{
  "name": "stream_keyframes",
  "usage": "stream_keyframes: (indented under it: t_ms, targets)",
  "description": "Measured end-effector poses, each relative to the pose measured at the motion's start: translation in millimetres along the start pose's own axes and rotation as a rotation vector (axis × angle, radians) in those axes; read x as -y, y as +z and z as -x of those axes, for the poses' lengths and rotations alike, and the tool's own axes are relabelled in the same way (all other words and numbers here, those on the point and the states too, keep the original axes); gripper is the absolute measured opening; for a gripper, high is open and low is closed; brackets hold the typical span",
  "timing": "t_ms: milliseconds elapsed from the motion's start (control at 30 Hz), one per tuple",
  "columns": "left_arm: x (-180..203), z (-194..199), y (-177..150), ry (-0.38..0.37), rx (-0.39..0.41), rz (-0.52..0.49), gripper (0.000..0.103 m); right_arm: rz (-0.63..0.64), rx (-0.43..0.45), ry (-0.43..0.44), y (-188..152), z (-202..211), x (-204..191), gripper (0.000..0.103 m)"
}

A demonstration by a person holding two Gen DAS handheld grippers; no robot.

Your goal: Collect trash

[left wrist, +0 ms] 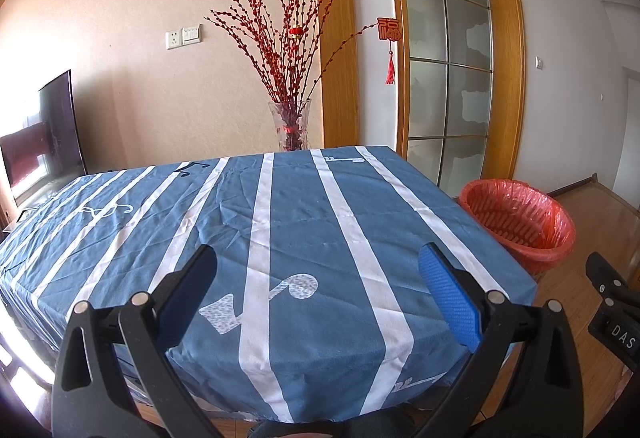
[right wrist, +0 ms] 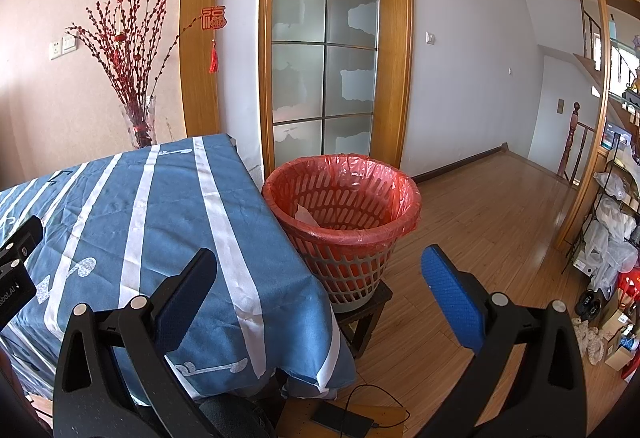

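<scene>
1. While I hold both tools above the near edge of the blue cotton tablecloth with white stripes and music notes [left wrist: 288,222], the left gripper [left wrist: 316,278] stands released, its jaws spread wide with nothing between them.
2. Right gripper [right wrist: 320,280]: likewise released and empty, aimed past the table corner.
3. Red slatted plastic waste basket lined with a thin red bag [right wrist: 344,213]: it sits on a small dark wooden stool [right wrist: 366,312], touching the hanging cloth at the table's right side. A pale crumpled scrap of paper [right wrist: 306,215] lies inside it, so the only trash I can see is already binned.
4. No loose litter shows on the cloth in either view; I judge the collection finished or nearly so.
5. Risk, basket: perched on the stool, it could tip if my right tool knocks its rim.
6. Risk, cloth: a low finger could snag the wrinkled fabric and drag it off.
7. Risk, clear glass vase of red berry branches [left wrist: 290,125]: standing behind the table's far edge, it could topple on a long reach.
</scene>
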State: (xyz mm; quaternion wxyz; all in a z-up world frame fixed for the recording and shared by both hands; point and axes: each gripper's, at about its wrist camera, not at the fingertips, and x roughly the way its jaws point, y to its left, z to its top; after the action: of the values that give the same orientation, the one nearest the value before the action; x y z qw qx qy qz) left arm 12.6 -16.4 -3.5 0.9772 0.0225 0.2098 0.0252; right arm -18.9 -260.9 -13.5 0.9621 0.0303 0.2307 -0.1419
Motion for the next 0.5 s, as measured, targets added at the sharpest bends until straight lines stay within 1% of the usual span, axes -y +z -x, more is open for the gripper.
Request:
stream_keyframes:
  t_ms: [500]
  targets:
    - [-0.5, -0.6, 0.2, -0.001, 0.0, 0.0, 0.099, -0.001, -0.001, -0.001, -0.6, -0.1, -0.2, 0.101]
